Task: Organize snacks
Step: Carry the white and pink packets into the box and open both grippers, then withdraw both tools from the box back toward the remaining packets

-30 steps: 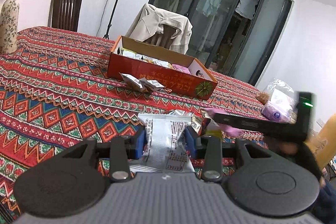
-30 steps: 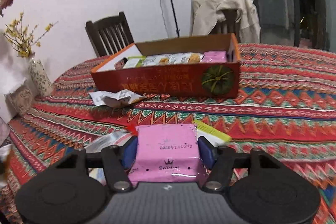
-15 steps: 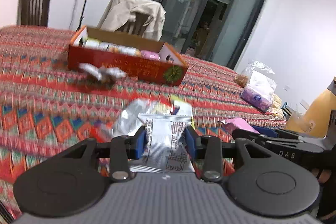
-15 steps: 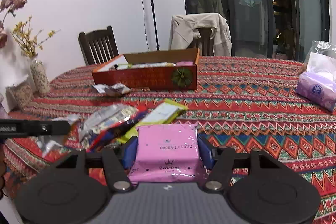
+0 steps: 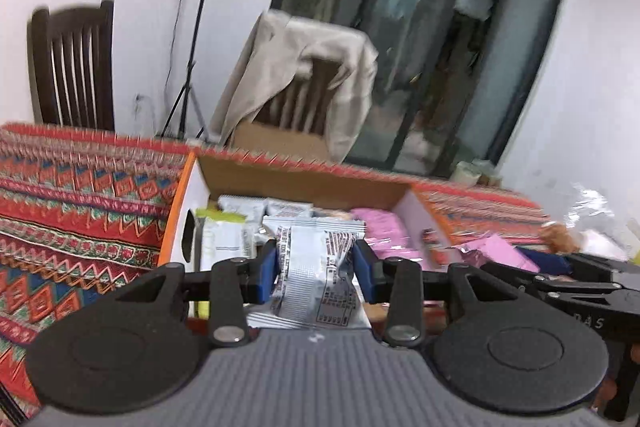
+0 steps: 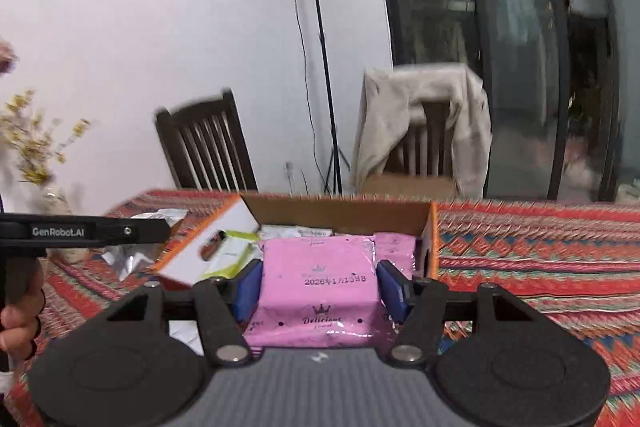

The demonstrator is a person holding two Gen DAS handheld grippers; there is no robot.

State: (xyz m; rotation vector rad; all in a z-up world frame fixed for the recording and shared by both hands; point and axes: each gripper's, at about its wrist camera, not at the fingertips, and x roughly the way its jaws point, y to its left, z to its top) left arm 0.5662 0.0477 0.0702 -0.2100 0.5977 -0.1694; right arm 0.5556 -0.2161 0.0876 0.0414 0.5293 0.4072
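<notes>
A silver snack packet [image 5: 316,267] is pinched between the blue pads of the left gripper [image 5: 316,269], the foil squeezed narrow at its waist, black print showing on both flaps. It is held above the near edge of the open cardboard box [image 5: 304,183], over the row of snacks already packed there: white and lime-green packets [image 5: 224,239] at the left end, pink packets [image 5: 386,231] at the right. The box's white end wall, with its oval cut-out handle [image 5: 188,241], is seen at the left, edged in orange.

On the other side, a pink snack packet [image 6: 318,291] is clamped flat between the pads of the right gripper [image 6: 318,291], a printed date and a small crown logo facing up. It is carried just in front of the same box [image 6: 340,213], lined up with the pink packets [image 6: 394,247] at its right end. The body of the left gripper is visible at the left edge of this view, with the person's fingers [image 6: 18,323] wrapped around its handle.

The box rests on a red patterned tablecloth [image 6: 540,255]. A few loose silver wrappers [image 6: 128,259] are left lying on the cloth to the left of the box. Behind the table, a dark wooden chair [image 6: 208,147] and a second chair draped with a beige jacket [image 6: 424,115] are seen, slightly blurred.
</notes>
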